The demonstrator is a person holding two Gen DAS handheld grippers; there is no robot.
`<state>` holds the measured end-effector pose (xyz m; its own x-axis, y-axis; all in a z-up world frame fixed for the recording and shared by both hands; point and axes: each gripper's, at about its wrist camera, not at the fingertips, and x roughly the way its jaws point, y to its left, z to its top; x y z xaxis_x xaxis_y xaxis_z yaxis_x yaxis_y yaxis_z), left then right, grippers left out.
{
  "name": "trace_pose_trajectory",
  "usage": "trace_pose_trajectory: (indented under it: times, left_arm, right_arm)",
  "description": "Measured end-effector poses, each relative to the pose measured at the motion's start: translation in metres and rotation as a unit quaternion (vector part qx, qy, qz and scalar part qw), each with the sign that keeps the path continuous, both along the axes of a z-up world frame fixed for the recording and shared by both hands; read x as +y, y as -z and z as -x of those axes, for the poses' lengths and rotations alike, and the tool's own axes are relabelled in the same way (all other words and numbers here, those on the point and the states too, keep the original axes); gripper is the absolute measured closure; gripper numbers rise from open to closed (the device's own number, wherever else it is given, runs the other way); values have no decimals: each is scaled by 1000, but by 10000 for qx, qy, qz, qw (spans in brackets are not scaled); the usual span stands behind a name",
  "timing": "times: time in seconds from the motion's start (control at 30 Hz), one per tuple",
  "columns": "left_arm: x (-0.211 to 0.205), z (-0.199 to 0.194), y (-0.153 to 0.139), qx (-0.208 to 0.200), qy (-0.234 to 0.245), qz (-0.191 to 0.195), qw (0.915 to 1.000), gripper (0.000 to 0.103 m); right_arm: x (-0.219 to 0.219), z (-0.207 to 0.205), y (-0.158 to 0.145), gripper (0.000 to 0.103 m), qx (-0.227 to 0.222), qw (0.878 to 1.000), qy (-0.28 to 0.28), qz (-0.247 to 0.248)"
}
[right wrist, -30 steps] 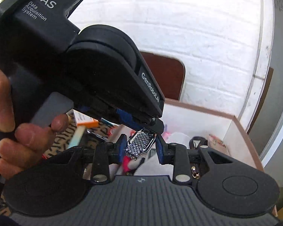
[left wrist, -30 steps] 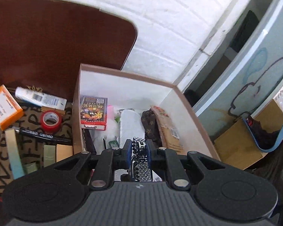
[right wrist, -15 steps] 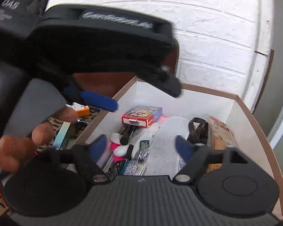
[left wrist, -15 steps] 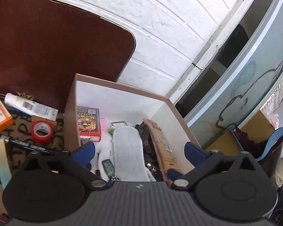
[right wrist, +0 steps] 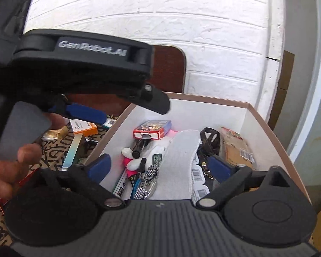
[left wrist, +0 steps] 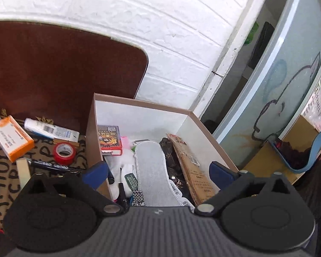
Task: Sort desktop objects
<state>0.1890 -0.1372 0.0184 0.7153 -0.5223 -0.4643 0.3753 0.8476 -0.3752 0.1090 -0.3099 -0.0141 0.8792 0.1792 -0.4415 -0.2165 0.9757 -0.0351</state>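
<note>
Home/storage corner: white brick wall (left wrist: pixel 171 32), cluttered box (left wrist: pixel 139 111), doodled glass door (left wrist: pixel 278 98).

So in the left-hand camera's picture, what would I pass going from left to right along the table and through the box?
orange box → white tube → red tape roll → card pack → white insole → brown paper packet → box's right wall

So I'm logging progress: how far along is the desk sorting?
Partly done. The box already holds the card pack, insole and sparkly metal band. Both tongs, left and right, are open and hold nothing. The red tape, orange box and tube are outside it.
</note>
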Motion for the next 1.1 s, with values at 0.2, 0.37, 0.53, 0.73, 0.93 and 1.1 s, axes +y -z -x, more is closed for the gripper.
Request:
trace_pose_trajectory:
  times: [0.2,0.37,0.53,0.73,0.93,1.1]
  left_arm:
    - [0,35,-10,-397,-111,-329,9986,0]
    - [0,65,-12,-629,-214,-493,9966,0]
    - [0,91,-3,-691,-322,-709,9946,0]
    - [1,114,23,-336,-375,-824,9953,0]
    - [4,129,43,-61,-377,-858,9956,0]
    - [9,138,47,-67,-383,-844,9957,0]
  right_arm:
    - [-5,23,-7,2,-119,9993,353,-76]
    - [-9,48,-10,2,-165,9971,724,-176]
    - [-12,75,-5,2,-156,9916,1258,-247]
    - [-2,103,14,2,-266,9852,1670,279]
    - [16,116,34,2,-235,9822,1636,893]
    - [18,119,37,2,-97,9838,1661,669]
